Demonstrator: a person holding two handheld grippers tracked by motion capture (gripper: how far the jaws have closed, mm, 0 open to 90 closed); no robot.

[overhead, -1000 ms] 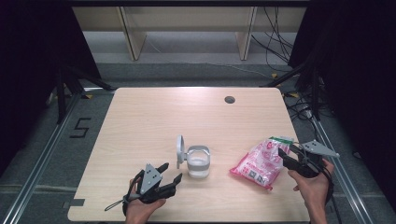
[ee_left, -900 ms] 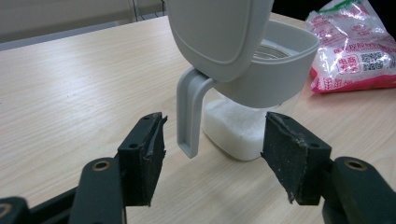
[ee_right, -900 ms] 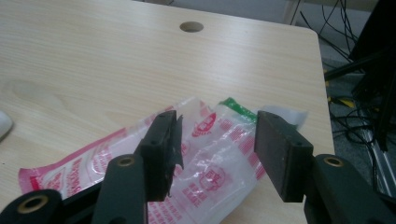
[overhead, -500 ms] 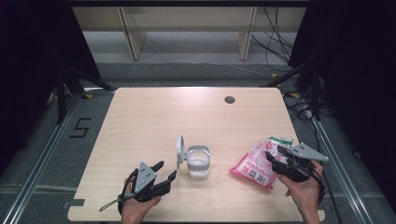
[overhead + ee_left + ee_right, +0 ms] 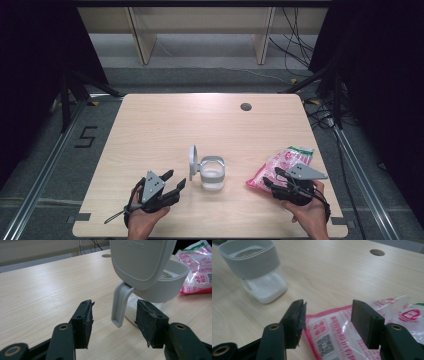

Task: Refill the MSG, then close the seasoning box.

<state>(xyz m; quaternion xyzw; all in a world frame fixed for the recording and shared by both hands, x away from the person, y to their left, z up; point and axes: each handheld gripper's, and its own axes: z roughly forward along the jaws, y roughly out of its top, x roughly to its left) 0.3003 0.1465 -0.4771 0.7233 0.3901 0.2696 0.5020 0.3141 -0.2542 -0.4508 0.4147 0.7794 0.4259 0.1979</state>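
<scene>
Container lid (image 5: pixel 142 262) cut off by top edge (left gripper view), pink bag's (image 5: pixel 352 337) print unreadable, bottom cropped

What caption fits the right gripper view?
Open right hand-held gripper poised over a pink bag, white jar beyond.

pale wood-grain desk (image 5: pixel 165 125); clear jar (image 5: pixel 212 174) w/ grey collar & lid, white powder inside; pink-white printed bag (image 5: pixel 280 162), green trim; black fingers (image 5: pixel 82 322).

Even overhead light on the pale table (image 5: pixel 165 125), soft glare patch just behind the clear container (image 5: pixel 212 172), black surroundings beside the table, short faint shadows, high view slightly soft, gripper views sharper, background beyond the container blurred
</scene>
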